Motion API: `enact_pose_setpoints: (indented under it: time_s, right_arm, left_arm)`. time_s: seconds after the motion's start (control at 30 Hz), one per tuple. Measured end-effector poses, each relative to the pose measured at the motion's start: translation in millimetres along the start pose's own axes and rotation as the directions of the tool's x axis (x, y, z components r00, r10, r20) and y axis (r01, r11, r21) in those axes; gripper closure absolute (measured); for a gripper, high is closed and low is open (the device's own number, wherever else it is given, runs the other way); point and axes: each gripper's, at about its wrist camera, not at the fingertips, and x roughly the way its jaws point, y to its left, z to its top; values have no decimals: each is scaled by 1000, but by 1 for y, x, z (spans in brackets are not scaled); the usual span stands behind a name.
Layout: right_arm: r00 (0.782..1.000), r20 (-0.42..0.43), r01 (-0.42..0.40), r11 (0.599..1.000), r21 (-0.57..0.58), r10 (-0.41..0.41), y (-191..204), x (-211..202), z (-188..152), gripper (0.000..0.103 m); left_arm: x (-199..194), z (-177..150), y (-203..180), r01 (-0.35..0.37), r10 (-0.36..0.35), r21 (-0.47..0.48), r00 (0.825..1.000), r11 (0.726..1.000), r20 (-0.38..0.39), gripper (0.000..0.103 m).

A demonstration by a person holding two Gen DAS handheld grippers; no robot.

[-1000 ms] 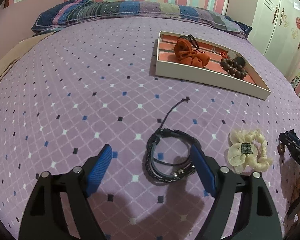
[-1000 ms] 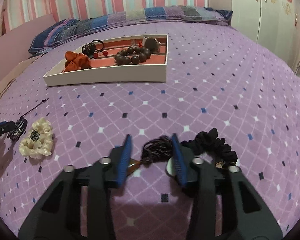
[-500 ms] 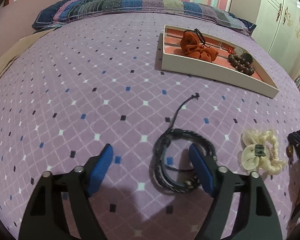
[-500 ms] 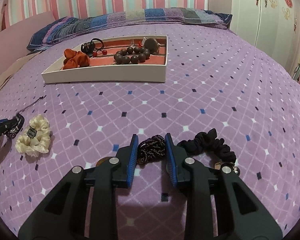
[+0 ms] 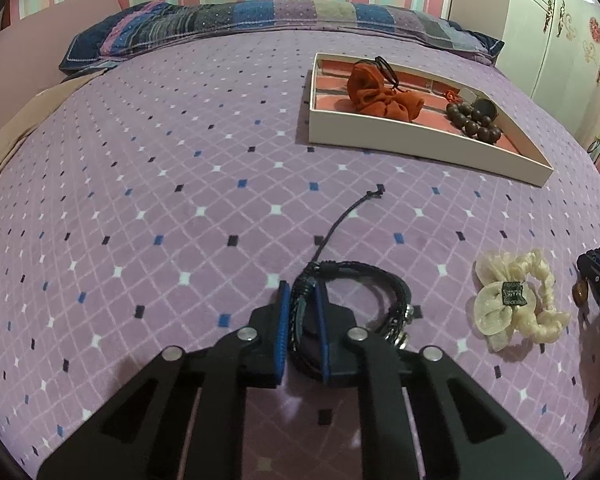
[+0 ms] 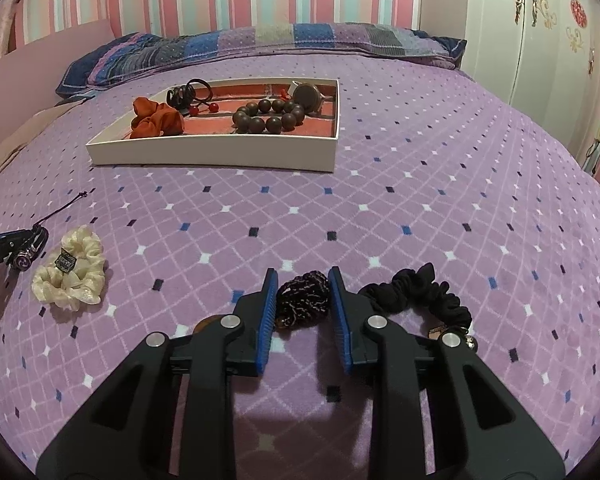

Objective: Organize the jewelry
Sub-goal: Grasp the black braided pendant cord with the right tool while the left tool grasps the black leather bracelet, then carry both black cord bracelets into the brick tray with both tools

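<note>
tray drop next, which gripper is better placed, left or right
Left, probably. The left gripper has just been closing and now pinches the black bracelet; the tray lies ahead. The right gripper grips a dark braided cord.

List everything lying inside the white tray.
In the white tray: orange scrunchie, black hair ties with red beads, brown bead bracelet, a round brown piece. Anything beneath them is hidden.

purple diamond-check bedspread (image 5: 180,184); white tray (image 5: 420,138); orange scrunchie (image 5: 380,96); cream scrunchie (image 5: 516,300).

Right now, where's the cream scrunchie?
The cream scrunchie lies on the purple bedspread, low left in the right wrist view, beside the left gripper and nearer than the white tray.
</note>
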Motion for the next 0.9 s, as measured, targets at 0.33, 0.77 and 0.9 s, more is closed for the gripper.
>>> enact_pose_setpoints:
  time_s: [0.33, 0.77, 0.9]
  right_arm:
    - [998, 55, -4, 1000, -25, 5, 7, -12, 4, 77]
    - [992, 120, -18, 998, -61, 26, 22, -32, 17, 78]
    - [991, 132, -15, 998, -61, 23, 21, -38, 22, 78]
  left_arm:
    - [-11, 2, -8, 20, -21, 24, 999, 1000, 28, 93]
    - [-36, 11, -17, 38, -38, 10, 997, 999, 72, 94]
    - [-50, 19, -22, 28, -29, 16, 994, 999, 102, 94]
